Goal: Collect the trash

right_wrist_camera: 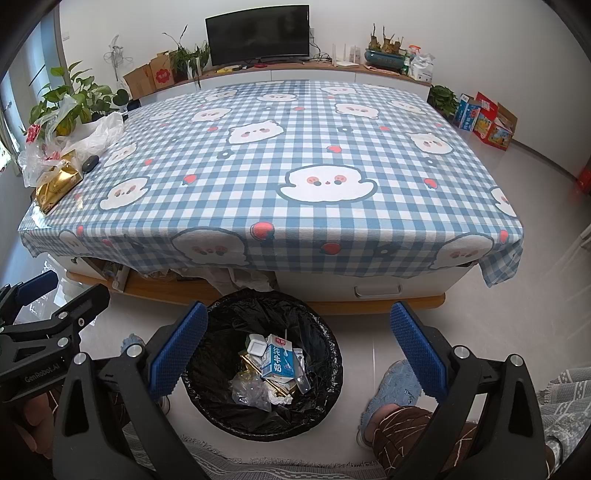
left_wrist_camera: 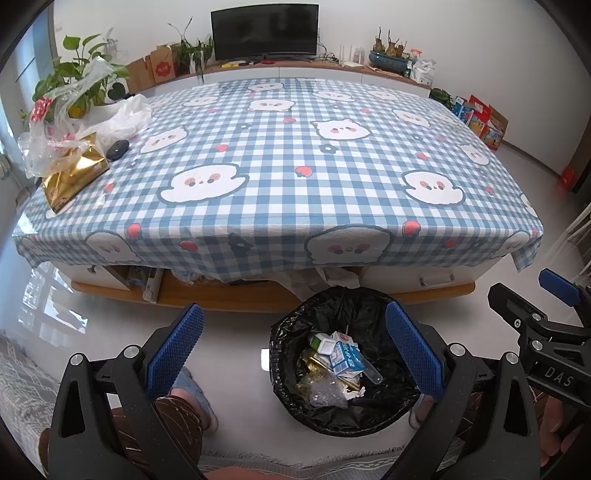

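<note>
Both wrist cams sit low, near floor lvl, looking fwd along their own fingers and tilted down at the bin (left_wrist_camera: 343, 365) (right_wrist_camera: 262, 369). Left cam: bin lower right of center, right gripper (left_wrist_camera: 554, 306) at frame's right edge. Right cam: bin lower center, left gripper (right_wrist_camera: 48, 299) at left edge. Shared: bin close up, checkered counter (left_wrist_camera: 280, 162) (right_wrist_camera: 280, 158) mid-frame, TV (left_wrist_camera: 265, 31) (right_wrist_camera: 257, 33) on far wall at top.

The tablecloth (left_wrist_camera: 280, 236) hangs over the table's front, hiding most of the clutter beneath. At the lower right of the left view, the right gripper (left_wrist_camera: 546, 317) is cut off by the frame edge. Print on the milk carton (right_wrist_camera: 277, 360) in the bin is too small to read.
</note>
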A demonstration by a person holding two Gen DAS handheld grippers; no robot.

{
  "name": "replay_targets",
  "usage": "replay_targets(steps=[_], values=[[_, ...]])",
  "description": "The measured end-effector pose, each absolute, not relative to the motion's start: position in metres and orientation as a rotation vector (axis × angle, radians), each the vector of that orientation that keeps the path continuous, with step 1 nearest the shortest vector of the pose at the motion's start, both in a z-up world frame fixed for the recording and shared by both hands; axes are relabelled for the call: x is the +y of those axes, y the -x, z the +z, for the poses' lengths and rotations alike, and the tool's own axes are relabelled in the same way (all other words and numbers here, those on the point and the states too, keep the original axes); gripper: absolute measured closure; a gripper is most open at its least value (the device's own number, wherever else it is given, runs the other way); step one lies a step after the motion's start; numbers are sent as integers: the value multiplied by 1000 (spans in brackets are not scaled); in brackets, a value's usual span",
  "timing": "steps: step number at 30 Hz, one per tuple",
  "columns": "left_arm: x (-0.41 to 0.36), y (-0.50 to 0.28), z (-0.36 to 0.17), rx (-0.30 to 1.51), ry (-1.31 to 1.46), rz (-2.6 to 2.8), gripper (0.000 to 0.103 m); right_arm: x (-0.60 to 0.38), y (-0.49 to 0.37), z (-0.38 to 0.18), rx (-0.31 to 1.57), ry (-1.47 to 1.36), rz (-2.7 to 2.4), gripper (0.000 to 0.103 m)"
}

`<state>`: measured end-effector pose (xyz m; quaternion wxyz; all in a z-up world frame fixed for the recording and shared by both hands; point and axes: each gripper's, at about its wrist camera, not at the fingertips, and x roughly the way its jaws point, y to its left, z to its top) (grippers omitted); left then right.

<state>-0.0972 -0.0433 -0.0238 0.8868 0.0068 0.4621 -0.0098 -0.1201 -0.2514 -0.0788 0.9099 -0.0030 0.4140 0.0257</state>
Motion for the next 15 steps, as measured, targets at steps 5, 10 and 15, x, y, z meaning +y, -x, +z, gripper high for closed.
replay_targets(steps=[5, 10, 15], values=[[-43, 97, -24, 959, -15, -20, 6, -251, 120, -78, 853, 7, 53, 8], [-43, 97, -24, 960, -13, -23, 6, -251, 120, -79, 853, 6, 53, 8], [-43, 97, -24, 964, -7, -23, 6, -252, 120, -79, 854, 6, 53, 8]])
